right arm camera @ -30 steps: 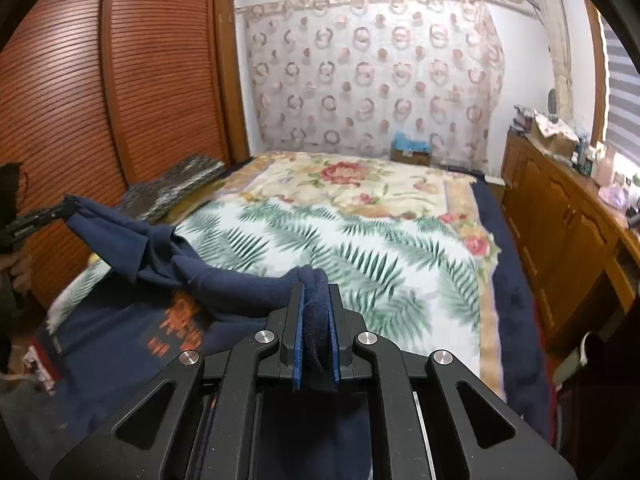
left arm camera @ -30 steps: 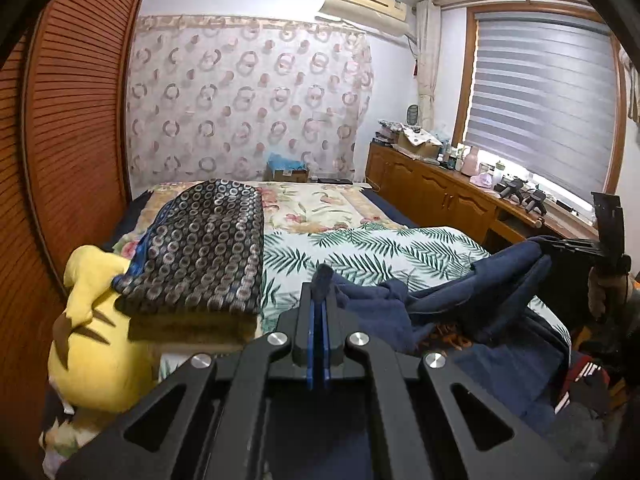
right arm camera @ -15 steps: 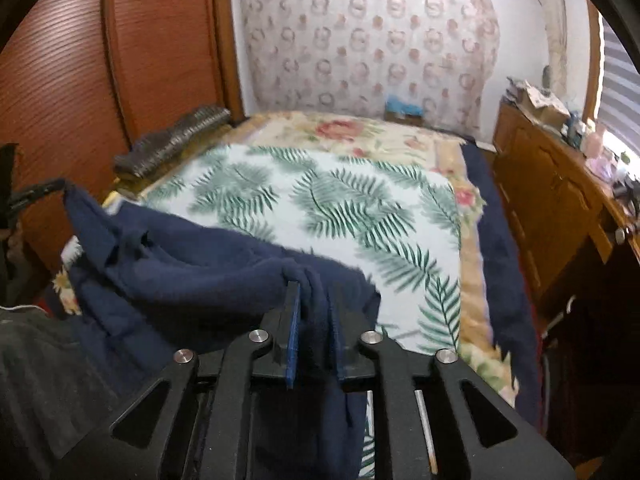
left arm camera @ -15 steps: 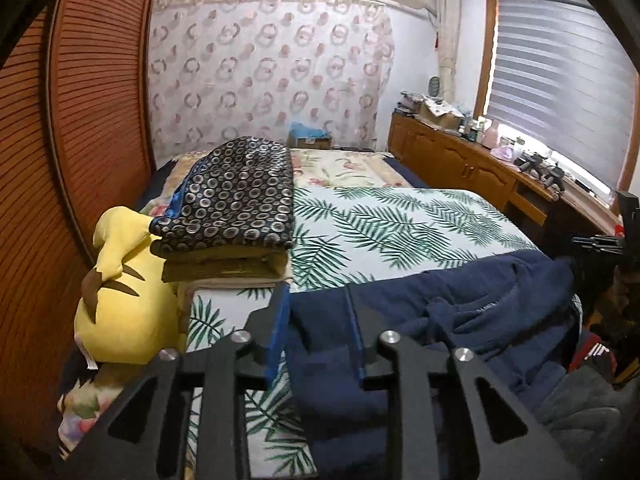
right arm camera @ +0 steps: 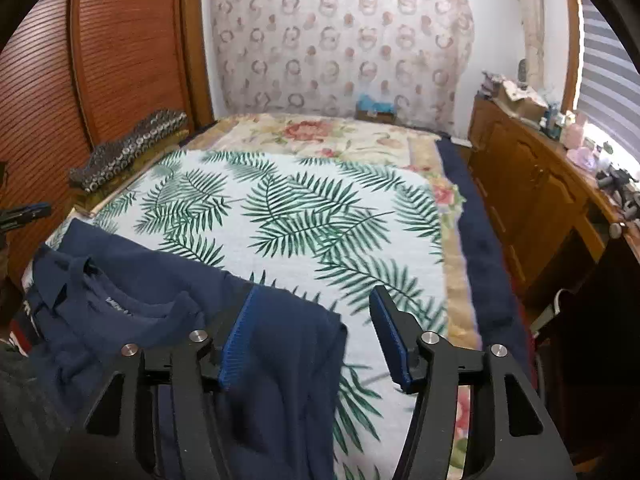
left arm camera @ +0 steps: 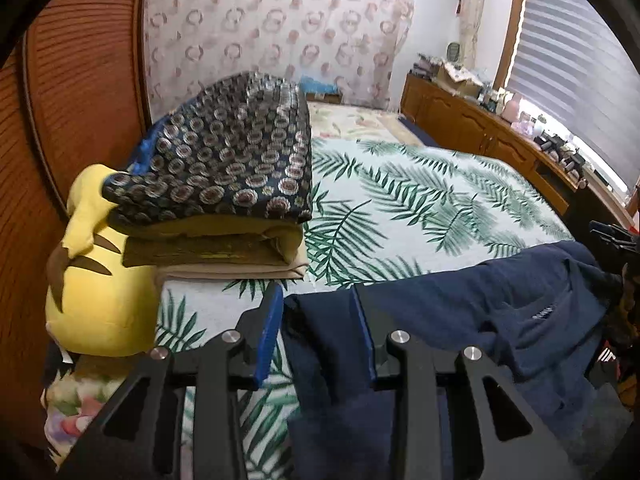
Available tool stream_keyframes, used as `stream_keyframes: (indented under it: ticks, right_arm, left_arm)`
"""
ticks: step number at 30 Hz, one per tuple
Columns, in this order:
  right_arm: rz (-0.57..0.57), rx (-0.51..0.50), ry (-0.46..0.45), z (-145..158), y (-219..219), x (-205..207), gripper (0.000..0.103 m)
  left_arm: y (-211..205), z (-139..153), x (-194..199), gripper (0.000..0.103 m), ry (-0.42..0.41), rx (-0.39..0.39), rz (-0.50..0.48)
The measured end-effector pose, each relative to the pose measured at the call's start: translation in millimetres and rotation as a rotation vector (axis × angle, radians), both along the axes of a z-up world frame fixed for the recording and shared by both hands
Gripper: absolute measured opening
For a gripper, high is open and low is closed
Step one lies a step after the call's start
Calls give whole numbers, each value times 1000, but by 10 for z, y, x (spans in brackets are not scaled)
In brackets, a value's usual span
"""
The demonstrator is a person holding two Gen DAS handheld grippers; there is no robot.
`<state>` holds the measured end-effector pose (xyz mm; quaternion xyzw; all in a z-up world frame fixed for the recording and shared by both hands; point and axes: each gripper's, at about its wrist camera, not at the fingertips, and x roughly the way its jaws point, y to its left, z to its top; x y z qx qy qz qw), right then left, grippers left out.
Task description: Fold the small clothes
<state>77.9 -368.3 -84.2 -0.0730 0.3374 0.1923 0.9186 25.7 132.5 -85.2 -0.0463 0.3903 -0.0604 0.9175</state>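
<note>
The dark blue shirt (right arm camera: 132,300) lies spread along the near edge of the bed (right arm camera: 320,216), on the cover with green leaves. The left tool (left arm camera: 316,320) is wide open with a bit of the shirt lying loose between its fingers, and the right tool (right arm camera: 316,320) is wide open too, with one shirt corner under it and nothing gripped. A stack of folded blankets (left arm camera: 224,184) sits on the bed's left side, and a yellow plush toy (left arm camera: 88,276) leans just beside the stack.

Navy shirt (right arm camera: 120,280) on white bedspread (right arm camera: 312,208) (green fern print); yellow plush (left arm camera: 92,288).
</note>
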Motion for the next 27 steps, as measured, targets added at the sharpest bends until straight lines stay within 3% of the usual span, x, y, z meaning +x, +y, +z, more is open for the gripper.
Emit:
stream_keyframes:
  ticks: [2, 11, 19, 22, 23, 24, 26, 27]
  right_arm:
    - [7, -1, 19, -86, 74, 103, 69]
    - [24, -34, 135, -480, 190, 359, 71]
    - [28, 26, 177, -529, 100, 399, 69]
    - [39, 61, 188, -520, 87, 423, 55]
    - [45, 70, 189, -513, 89, 426, 41]
    - [56, 85, 191, -505, 86, 423, 35]
    - [70, 98, 195, -492, 94, 417, 8]
    - [74, 100, 182, -467, 94, 391, 8]
  left_arm:
    - [-13, -60, 77, 32, 14, 9, -1]
    - [-67, -361, 218, 35, 108, 21, -21]
    - [-66, -391, 192, 37, 94, 13, -17]
    - [-65, -395, 186, 38, 85, 20, -20]
    - [-65, -398, 183, 38, 83, 19, -20]
    - [-59, -396, 187, 38, 83, 18, -20]
    - [-58, -395, 197, 38, 82, 20, -22]
    - [-60, -396, 197, 38, 82, 19, -23]
